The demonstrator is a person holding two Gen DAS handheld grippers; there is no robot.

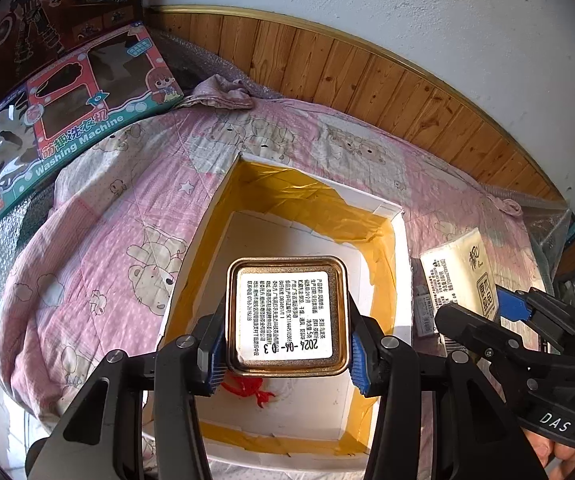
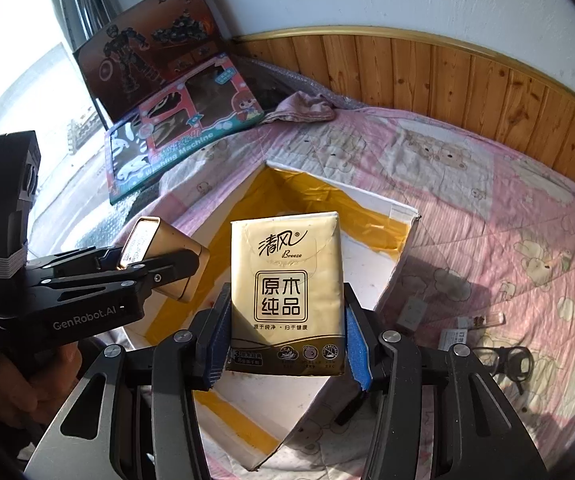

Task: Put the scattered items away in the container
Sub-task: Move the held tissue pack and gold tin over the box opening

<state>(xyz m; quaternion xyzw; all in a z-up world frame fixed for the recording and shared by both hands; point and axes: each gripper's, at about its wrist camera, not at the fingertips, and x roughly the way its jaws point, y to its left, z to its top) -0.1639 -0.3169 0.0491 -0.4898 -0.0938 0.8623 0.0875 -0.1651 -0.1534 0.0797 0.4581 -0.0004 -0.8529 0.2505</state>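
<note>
Both loads hang over the white cardboard box lined with yellow tape (image 1: 379, 216) on the pink quilted bed (image 1: 99, 216), ready to drop: left tongs (image 1: 285, 350) pinch a hard, glossy square gold tin (image 1: 285, 316), right tongs (image 2: 285, 340) pinch a soft gold tissue packet (image 2: 287, 292)

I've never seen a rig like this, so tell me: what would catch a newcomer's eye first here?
Two black clamp-like grippers, each gripping something over an open white box lined with yellow tape. The left gripper holds a small gold tin with a printed label; the right gripper holds a golden tissue pack. Around them spreads a pink teddy-bear quilt, with glasses lying beside the box.
</note>
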